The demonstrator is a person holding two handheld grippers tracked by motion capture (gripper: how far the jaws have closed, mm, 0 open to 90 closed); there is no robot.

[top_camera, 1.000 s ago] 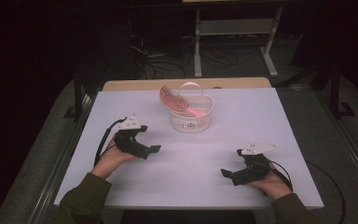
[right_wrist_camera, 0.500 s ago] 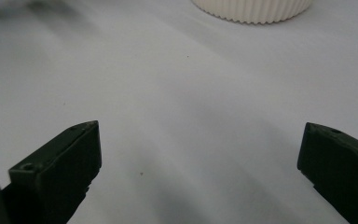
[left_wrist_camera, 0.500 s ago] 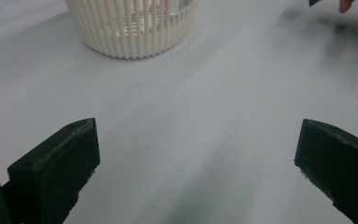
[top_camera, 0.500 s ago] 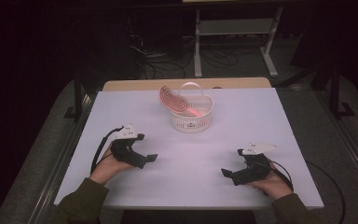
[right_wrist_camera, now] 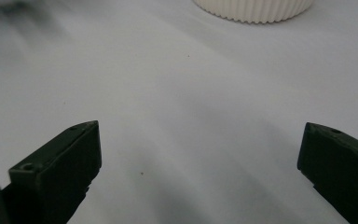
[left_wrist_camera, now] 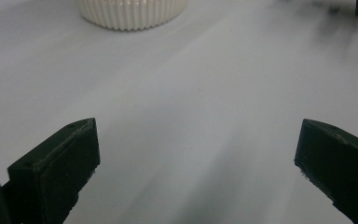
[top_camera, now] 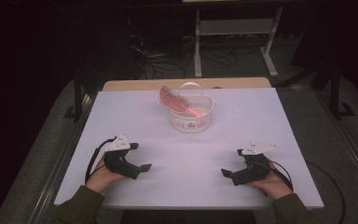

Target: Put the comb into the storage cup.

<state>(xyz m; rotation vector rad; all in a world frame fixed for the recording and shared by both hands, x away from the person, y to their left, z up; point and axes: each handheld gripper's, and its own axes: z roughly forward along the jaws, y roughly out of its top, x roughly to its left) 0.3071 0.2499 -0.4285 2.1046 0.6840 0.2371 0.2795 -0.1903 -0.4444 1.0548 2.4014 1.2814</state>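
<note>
On the white worktop (top_camera: 270,121), the left claw (top_camera: 142,169) and right claw (top_camera: 227,173) are held wide open and empty, well apart from the white basket (top_camera: 191,122) at the far middle, across which a pink hairbrush (top_camera: 175,101) is laid.

dim room | table (top_camera: 261,121) lit | far edges perhaps blurred

Ribbed plastic basket (top_camera: 191,119); matt table (top_camera: 261,121).

White table cover (top_camera: 279,121), wooden table edge (top_camera: 135,84), metal stand (top_camera: 233,28), perhaps cables (top_camera: 163,65) on dark floor.
</note>
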